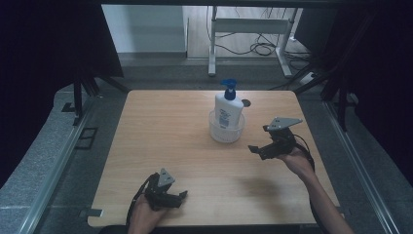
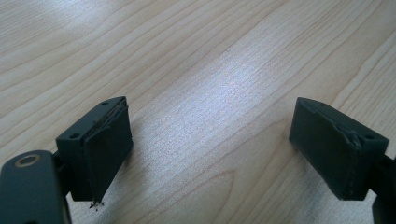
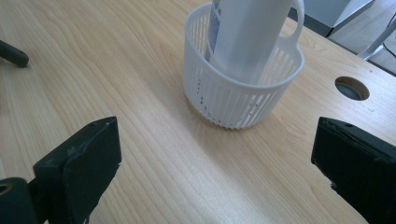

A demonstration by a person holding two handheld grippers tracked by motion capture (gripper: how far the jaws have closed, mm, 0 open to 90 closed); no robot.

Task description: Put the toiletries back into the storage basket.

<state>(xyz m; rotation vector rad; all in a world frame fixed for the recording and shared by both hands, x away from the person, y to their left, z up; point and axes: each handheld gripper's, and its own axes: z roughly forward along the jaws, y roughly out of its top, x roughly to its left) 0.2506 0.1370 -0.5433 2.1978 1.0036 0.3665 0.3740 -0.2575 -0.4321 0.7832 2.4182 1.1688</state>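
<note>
A white pump bottle with a blue pump head stands upright inside a small white slatted basket at the table's middle back. In the right gripper view the bottle rises out of the basket just ahead of the jaws. My right gripper hangs to the right of the basket, open, with nothing between its jaws. My left gripper rests low near the front edge, open over bare wood.
The wooden table has a round cable hole behind the basket, seen too as a hole in the right gripper view. A white desk frame and cables stand on the floor beyond.
</note>
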